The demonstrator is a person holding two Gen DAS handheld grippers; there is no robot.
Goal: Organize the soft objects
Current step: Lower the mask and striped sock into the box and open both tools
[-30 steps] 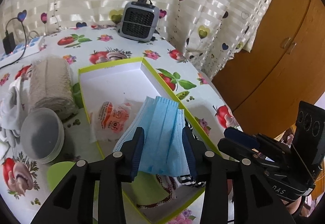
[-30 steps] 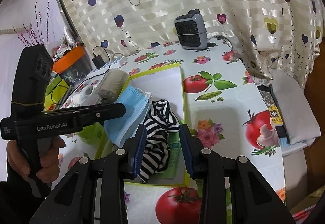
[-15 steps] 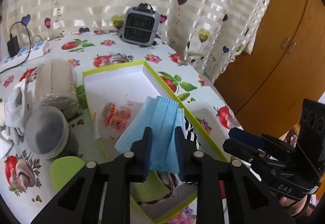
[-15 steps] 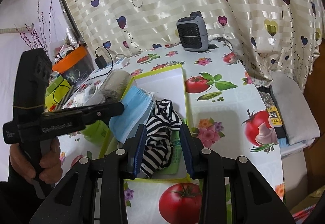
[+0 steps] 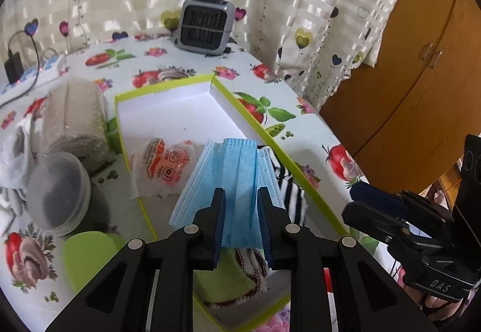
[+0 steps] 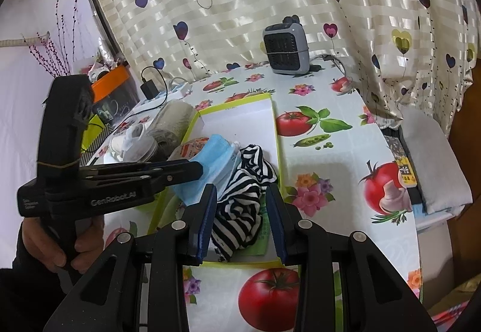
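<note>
Your left gripper (image 5: 239,211) pinched the limp, light blue mask (image 5: 231,175) mid-pleat above the box's (image 5: 168,91) near edge; the right gripper (image 6: 240,220) stood unclenched.

mask (image 5: 231,178) lies in the box (image 5: 168,91) between packet (image 5: 165,163) and striped cloth (image 5: 288,184); heater (image 5: 206,25) behind.

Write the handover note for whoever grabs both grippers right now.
Left gripper: shut on the pleated blue face mask, held over the shallow lime-rimmed white box.
Right gripper: open, jaws either side of the black-and-white striped cloth lying in the box.
Done: striped cloth and orange-printed packet are in the box.
Left: set the mask down; beige fabric roll and white cloth sit outside.
</note>
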